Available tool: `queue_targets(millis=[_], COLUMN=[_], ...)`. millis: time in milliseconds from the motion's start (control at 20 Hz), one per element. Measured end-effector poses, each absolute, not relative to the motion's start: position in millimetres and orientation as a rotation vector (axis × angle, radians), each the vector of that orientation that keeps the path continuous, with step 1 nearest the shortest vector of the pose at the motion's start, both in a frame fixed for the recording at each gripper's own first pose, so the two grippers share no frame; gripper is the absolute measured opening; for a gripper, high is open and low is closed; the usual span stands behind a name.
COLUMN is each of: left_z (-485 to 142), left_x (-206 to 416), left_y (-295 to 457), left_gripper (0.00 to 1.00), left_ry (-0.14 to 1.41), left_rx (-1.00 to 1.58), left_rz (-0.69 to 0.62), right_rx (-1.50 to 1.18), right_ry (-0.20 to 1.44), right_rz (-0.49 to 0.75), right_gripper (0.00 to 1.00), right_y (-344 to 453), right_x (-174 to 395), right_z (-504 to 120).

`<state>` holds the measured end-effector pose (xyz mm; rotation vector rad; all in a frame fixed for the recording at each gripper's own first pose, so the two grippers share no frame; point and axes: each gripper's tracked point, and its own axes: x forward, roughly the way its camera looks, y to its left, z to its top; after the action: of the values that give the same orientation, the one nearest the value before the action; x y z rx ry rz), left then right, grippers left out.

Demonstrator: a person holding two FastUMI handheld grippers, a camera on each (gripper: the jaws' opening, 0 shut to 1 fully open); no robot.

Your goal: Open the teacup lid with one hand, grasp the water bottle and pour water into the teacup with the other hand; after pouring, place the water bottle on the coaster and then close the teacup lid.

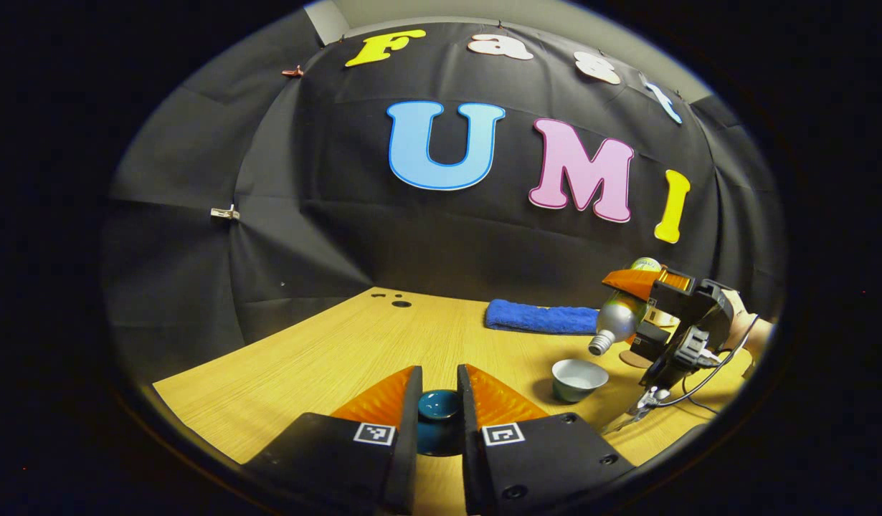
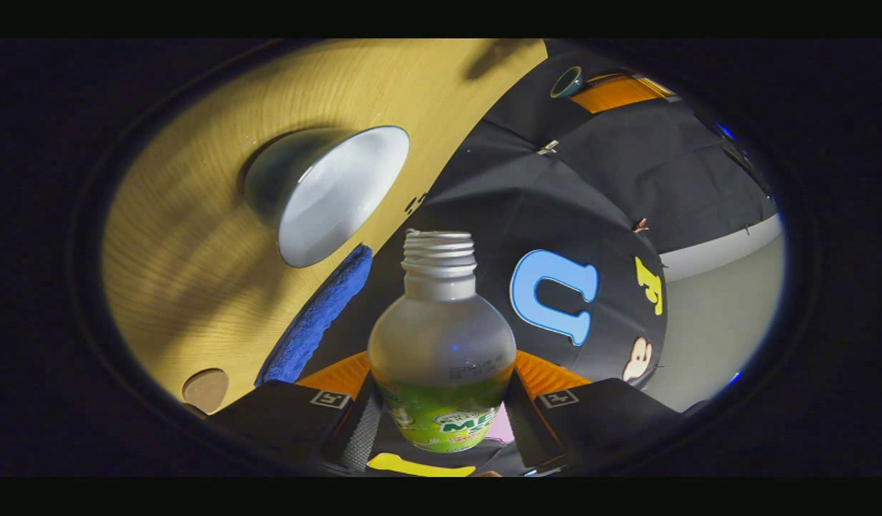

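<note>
Blue towel (image 1: pixel 541 317), one; teacup (image 1: pixel 578 378), one (lidless); water bottle (image 2: pixel 441 344), one, tilted.

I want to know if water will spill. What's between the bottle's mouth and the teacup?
Nothing: in the left gripper view the water bottle tips above the teacup, air between.

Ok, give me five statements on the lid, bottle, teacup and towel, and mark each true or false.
1. The left gripper holds the teacup lid between its fingers. True.
2. The water bottle wears its cap. False: its threaded neck is bare.
3. The bottle is tipped, with its mouth above and beside the teacup. True.
4. The lid sits on the teacup. False: the teacup is open.
5. The blue towel lies folded on the table. True.
</note>
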<state>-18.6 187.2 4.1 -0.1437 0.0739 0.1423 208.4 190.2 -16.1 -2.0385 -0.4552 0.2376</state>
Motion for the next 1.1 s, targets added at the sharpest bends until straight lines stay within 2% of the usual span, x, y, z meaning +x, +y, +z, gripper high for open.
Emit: queue_targets(millis=[50,100,200,600,700,800,850,1100], left_z=[4,5,6,11,11,11,12,22], left_x=[-19,-19,-20,-26,-28,-31,-33,-40], left_y=[186,186,186,187,187,187,187,181], left_gripper=[0.30,0.30,0.32,0.30,0.33,0.27,0.33,0.30], left_ry=[0.072,0.071,0.071,0.067,0.069,0.072,0.073,0.063], left_rx=[-0.137,-0.132,-0.133,-0.117,-0.111,-0.106,-0.103,-0.088], left_rz=[0.143,0.143,0.142,0.156,0.159,0.165,0.168,0.174], right_rx=[-2.038,-2.036,-2.032,-2.012,-2.014,-2.012,-2.001,-1.861], right_ry=[-0.454,-0.452,-0.452,-0.448,-0.447,-0.440,-0.430,-0.341], right_rz=[0.235,0.235,0.231,0.240,0.234,0.227,0.225,0.235], right_gripper=[0.79,0.82,0.79,0.79,0.79,0.79,0.79,0.79], right_y=[190,190,190,192,190,186,183,166], right_x=[208,208,207,204,205,205,206,205], right_z=[-16,-15,-14,-16,-16,-14,-15,-17])
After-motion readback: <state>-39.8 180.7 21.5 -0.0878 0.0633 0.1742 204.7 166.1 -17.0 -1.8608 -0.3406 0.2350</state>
